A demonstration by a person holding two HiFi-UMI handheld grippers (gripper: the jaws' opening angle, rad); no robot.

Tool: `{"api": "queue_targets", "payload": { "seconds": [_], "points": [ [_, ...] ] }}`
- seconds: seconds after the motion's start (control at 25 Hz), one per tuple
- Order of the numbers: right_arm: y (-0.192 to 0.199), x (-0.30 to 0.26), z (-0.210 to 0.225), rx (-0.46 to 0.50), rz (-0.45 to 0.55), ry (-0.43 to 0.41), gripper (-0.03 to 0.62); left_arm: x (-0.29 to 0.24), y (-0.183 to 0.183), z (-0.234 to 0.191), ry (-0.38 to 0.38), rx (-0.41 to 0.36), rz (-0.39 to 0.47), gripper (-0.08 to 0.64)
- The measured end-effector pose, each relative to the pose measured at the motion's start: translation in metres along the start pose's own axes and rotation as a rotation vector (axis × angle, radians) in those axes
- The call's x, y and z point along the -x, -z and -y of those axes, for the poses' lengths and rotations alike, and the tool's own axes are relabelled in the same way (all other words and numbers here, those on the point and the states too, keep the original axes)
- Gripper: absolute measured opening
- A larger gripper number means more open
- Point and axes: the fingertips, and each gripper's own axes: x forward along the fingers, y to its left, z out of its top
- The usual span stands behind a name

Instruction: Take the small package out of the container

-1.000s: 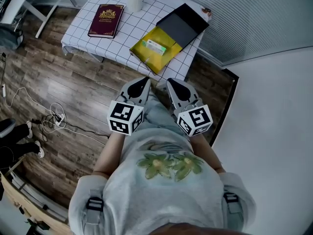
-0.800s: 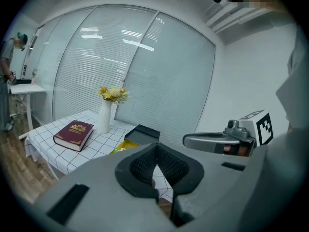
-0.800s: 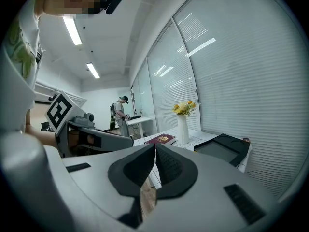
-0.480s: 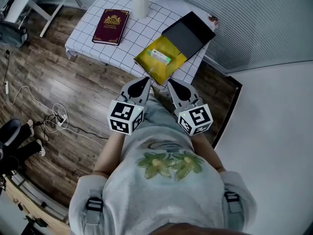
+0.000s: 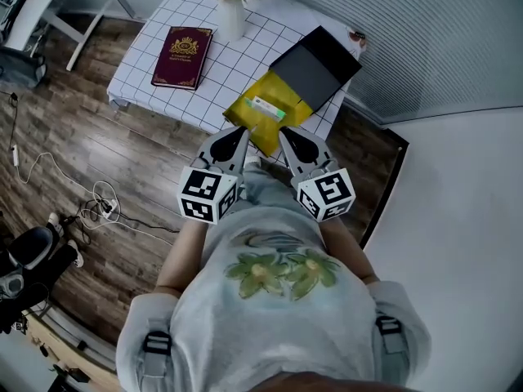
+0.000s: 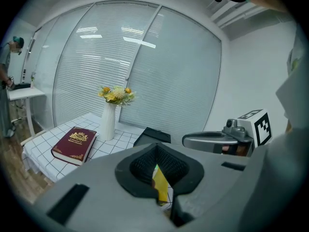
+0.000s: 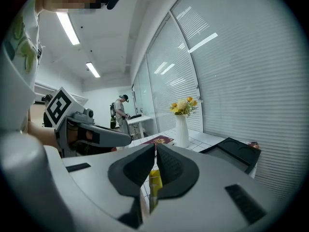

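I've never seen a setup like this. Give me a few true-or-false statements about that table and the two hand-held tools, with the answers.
1. A maroon book lies on the checked table. True.
2. The vase holds red flowers. False: they are yellow.
3. The right tool grips the yellow package. False: it is shut on nothing, short of the table.
4. The left tool is shut too. True.
5. The black container lies on the floor. False: it is on the table, beside the yellow package.

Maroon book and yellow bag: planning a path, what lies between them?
Only bare checked tablecloth between maroon book and yellow bag, in the head view.
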Motion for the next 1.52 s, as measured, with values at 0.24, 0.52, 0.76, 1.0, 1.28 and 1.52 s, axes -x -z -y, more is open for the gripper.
{"api": "queue_targets", "payload": {
  "seconds": [0.24,0.52,0.76,1.0,1.28,1.52],
  "points": [
    [0.000,-0.017,0.012,-0.009,-0.018,-0.013,0.009,-0.015,-0.007,-0.013,0.000,-0.005,-0.013,0.008],
    [0.002,-0.033,0.020,-0.013,-0.045,-0.020,0.011,-0.027,-0.007,-0.024,0.003,0.002,-0.034,0.008],
    [0.006,-0.045,0.026,-0.017,-0.065,-0.033,0.011,-0.036,-0.006,-0.033,0.005,0.003,-0.052,0.008],
    [0.011,-0.056,0.028,-0.014,-0.095,-0.051,0.049,-0.041,-0.007,-0.040,0.003,0.006,-0.064,0.008],
    [0.021,-0.068,0.030,0.039,-0.149,-0.068,0.084,-0.047,-0.008,-0.048,-0.002,0.011,-0.070,0.008],
    [0.026,-0.074,0.032,0.033,-0.168,-0.083,0.095,-0.051,-0.005,-0.051,-0.006,0.020,-0.079,0.008]
  ]
}}
